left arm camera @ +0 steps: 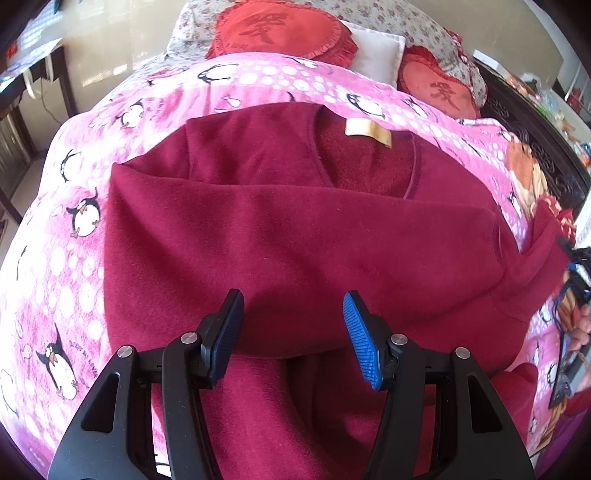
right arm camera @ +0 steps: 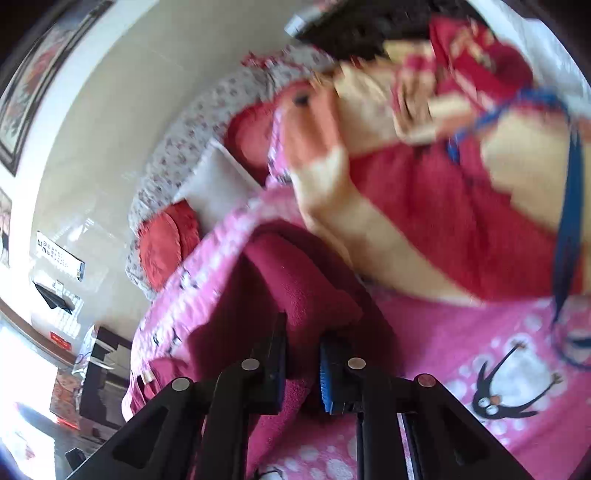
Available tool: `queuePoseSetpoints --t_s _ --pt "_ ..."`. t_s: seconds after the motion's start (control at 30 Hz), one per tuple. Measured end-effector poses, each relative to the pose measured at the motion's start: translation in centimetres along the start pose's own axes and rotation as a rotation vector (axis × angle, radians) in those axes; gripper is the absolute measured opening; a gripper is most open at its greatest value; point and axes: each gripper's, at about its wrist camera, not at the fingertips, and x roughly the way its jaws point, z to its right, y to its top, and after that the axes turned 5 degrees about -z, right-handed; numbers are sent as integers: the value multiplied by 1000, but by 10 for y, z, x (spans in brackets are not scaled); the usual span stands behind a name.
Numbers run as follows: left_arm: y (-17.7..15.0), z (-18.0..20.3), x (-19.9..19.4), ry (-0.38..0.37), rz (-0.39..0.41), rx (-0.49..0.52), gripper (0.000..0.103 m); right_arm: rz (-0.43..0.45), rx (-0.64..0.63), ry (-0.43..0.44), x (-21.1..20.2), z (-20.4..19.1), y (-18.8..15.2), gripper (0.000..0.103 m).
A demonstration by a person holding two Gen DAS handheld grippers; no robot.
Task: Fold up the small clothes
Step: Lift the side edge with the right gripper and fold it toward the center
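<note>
Sweater (left arm camera: 295, 236) flat on blanket (left arm camera: 74, 280), left claw (left arm camera: 293, 334) spread above hem, right claw (right arm camera: 301, 363) clamped on sleeve edge.

Left claw (left arm camera: 293, 308) with fingers spread wide apart, right claw (right arm camera: 303, 354) tilted sideways, fingers drawn close on fabric

a home bedroom: bed with pink penguin blanket (left arm camera: 74, 258), red heart cushions (left arm camera: 280, 33), floral pillows (left arm camera: 406, 22)
</note>
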Motion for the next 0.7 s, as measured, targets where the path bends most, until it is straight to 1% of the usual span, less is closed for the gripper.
queuePoseSetpoints --t_s 0.07,0.13,0.2,0.27,0.3,0.33,0.37,0.43,0.47,0.5,0.57,0.63,0.67,0.7 --pt "1 -4 -1 -5 -2 -12 56 41 -40 23 -16 -19 5 12" --pt "1 -6 -4 -8 3 -18 56 72 -111 43 -28 -49 6 12" --pt "1 -10 -8 -9 16 -28 56 93 -229 62 -36 -88 2 12" --pt "2 -14 -13 -11 29 -46 56 76 -381 105 -34 -137 -12 11" --pt "3 -17 -15 -10 35 -58 56 54 -469 134 -31 -162 -24 11" --pt "3 -19 -16 -8 39 -67 56 33 -530 157 -28 -178 -38 11" --pt "4 -22 -17 -5 42 -79 56 -16 -602 196 -18 -200 -56 11" --pt "5 -26 -17 -4 41 -98 56 -136 -692 253 4 -226 -92 11" --pt "5 -27 -16 -4 38 -108 56 -193 -724 265 17 -235 -110 11" --pt "5 -28 -16 -4 35 -112 56 -256 -757 264 34 -241 -131 11" --pt "3 -29 -14 -2 24 -111 56 -380 -812 212 69 -246 -167 11" --pt "1 -27 -13 4 21 -93 56 -445 -826 162 86 -241 -186 13" --pt "1 -27 -12 7 22 -85 56 -459 -828 148 91 -239 -188 15" --pt "0 -26 -12 10 23 -77 56 -463 -824 147 91 -237 -188 25"
